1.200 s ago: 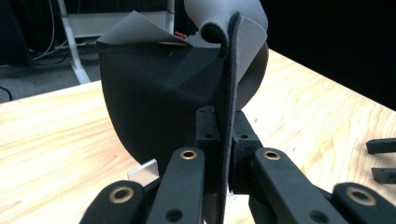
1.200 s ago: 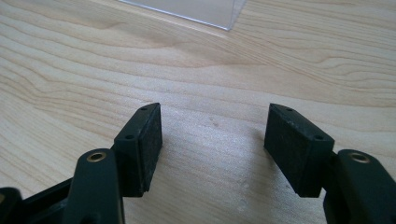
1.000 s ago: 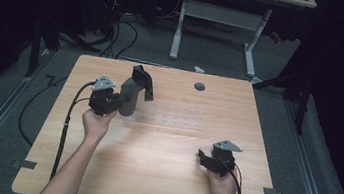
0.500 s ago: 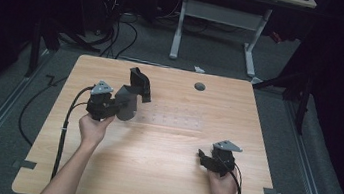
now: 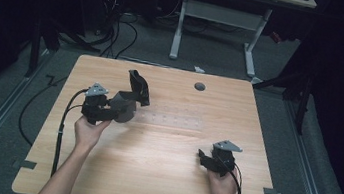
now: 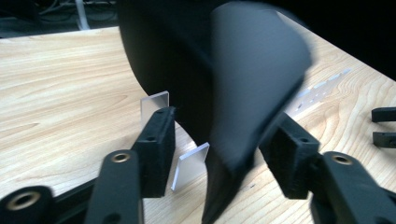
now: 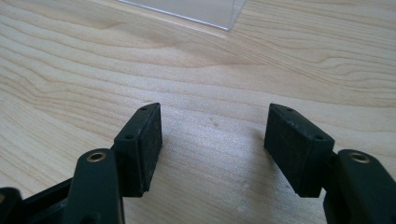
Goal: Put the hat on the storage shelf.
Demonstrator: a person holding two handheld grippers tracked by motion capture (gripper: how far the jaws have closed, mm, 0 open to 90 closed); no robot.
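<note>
The left gripper (image 5: 107, 111) sits at about nine o'clock on the wooden table (image 5: 158, 186), and its jaws have just been opening: in the left gripper view the two pads stand apart with the dark object (image 6: 219, 93) between them, neither pad clearly pressing on it. That object (a black, curved, shell-like piece, blurred up close, so its exact kind is hard to tell) stands on the table just ahead of the gripper, with a taller black part (image 5: 138, 86) rising toward eleven o'clock. Judging from this, the setting-down looks done or nearly so; what remains is to draw the gripper back clear of it.

The right gripper (image 5: 212, 160) rests low at about five o'clock, jaws wide with nothing between them, only bare wood below.

Around: a clear plastic strip (image 5: 172, 119) lies flat near the table's centre, at three o'clock from the dark object, and a round grommet (image 5: 199, 86) sits near twelve o'clock. Small clear plates (image 6: 189, 165) stand close beside the left pad and could be knocked on withdrawal.
</note>
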